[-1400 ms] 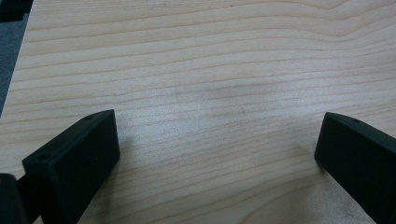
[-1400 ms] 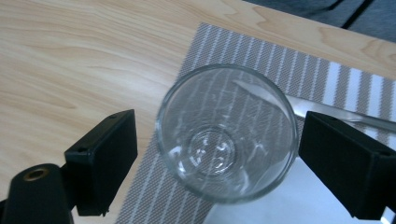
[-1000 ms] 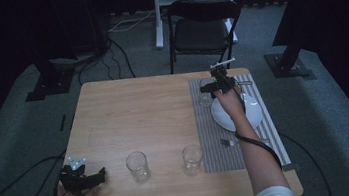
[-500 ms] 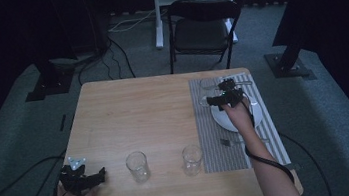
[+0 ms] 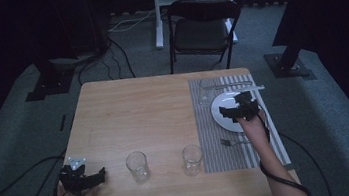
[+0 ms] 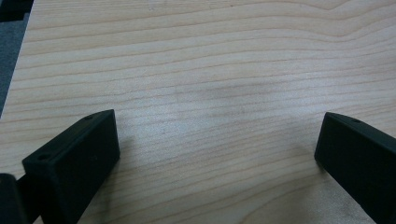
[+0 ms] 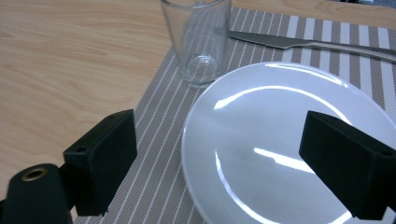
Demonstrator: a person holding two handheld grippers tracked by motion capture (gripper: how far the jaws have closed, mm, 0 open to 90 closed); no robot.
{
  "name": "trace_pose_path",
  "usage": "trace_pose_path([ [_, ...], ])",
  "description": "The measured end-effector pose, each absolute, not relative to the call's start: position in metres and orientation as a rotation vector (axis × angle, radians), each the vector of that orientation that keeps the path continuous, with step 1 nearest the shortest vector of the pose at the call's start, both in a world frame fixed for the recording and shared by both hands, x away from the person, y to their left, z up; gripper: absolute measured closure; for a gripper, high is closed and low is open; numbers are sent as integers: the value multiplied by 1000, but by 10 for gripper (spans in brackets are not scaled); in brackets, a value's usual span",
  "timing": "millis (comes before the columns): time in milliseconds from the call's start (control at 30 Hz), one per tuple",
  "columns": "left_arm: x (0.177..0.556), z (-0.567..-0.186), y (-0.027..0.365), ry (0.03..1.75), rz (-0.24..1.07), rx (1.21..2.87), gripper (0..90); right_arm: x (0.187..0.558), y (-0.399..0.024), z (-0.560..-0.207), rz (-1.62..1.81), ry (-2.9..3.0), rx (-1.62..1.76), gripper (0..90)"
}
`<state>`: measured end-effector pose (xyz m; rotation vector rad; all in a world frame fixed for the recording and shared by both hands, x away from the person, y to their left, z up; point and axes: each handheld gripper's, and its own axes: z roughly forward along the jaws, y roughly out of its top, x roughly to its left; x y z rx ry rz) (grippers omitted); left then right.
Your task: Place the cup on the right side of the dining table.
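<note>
**Hovering over a set place, jaws spread**

Hovering above the round white ceramic plate [image 7: 299, 140], the right gripper [image 5: 231, 108] holds its two black jaws spread wide with nothing between them. In the right gripper view, one jaw stands over the grey-and-white striped woven placemat [image 7: 159, 140] and the other over the plate's far side. Just beyond the plate's rim a clear drinking glass [image 7: 198, 37] stands upright on the placemat, and behind it a silver table knife [image 7: 299, 43] lies flat across the stripes. In the high view a silver fork [image 5: 233, 142] lies on the placemat on the near side of the plate.

The left gripper [image 5: 90, 178] sits at the near left corner of the light wooden table [image 5: 139, 112], its jaws also spread apart and empty over bare wood. To its right two more clear tumblers [image 5: 137, 166] stand upright on the wood, well apart from each other. A black folding chair [image 5: 203, 29] stands beyond the table's far edge.
</note>
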<state>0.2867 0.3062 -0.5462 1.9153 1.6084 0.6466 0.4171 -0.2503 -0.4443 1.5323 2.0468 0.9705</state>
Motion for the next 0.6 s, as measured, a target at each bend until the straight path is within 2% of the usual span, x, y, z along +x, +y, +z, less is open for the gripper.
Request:
trace_pose_path([
  [600,287,-546,306,1609,647,1915,3,336,-277,-466,1025,2006,1535,109],
])
